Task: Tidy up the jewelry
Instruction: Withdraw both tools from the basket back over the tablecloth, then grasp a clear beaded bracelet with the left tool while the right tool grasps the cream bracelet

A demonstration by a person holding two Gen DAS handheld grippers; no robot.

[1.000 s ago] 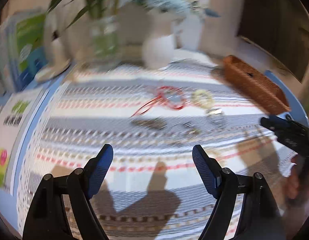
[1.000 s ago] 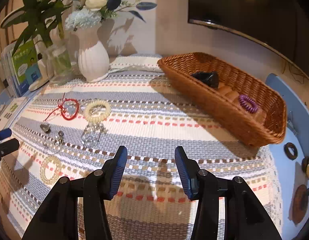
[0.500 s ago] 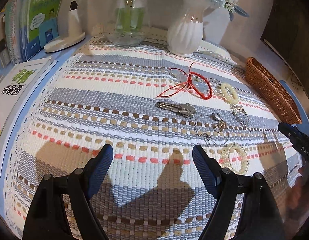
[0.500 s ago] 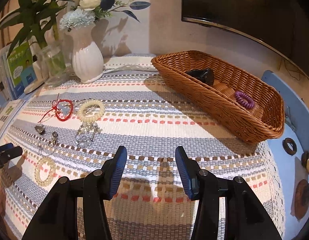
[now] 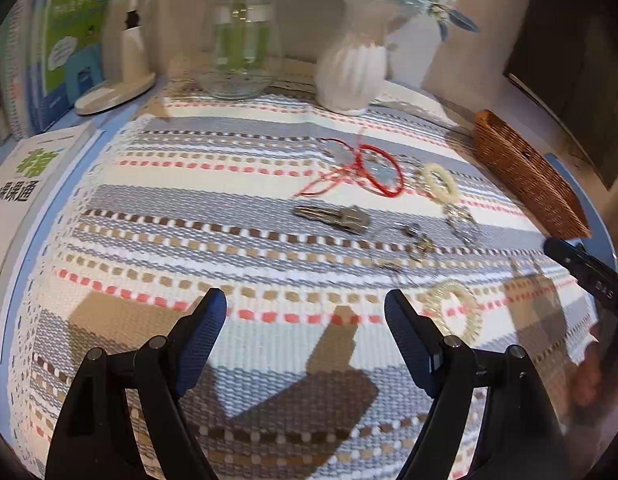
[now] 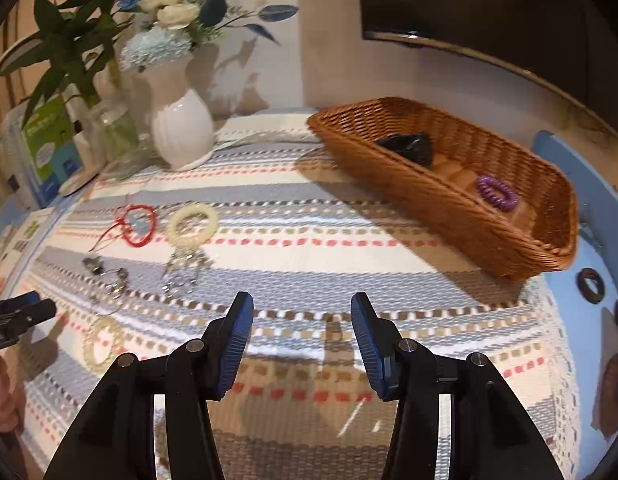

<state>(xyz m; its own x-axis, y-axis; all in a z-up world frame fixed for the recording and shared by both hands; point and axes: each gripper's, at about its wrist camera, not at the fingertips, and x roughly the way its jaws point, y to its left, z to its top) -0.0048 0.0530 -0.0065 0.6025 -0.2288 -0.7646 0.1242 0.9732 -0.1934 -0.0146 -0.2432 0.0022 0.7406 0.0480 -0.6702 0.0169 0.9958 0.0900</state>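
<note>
Left tool [image 5: 305,312] spread wide, nothing between its jaws, hovering over the striped cloth [image 5: 229,200] on the worktop. Right tool [image 6: 302,320] about half open, empty too, low centre of its view. Jewelry scattered mid-cloth: red cord bracelet [image 5: 379,168] and cream bead bracelet [image 5: 441,178] upper right of left view, keys [image 5: 333,216] centre, clear spiral ring [image 5: 453,308] just right of the left tool's right finger. Wicker basket [image 6: 429,196] at right w/ purple spiral tie [image 6: 497,193] and a black item [image 6: 409,146] inside. White vase [image 6: 181,128] at back.
</note>
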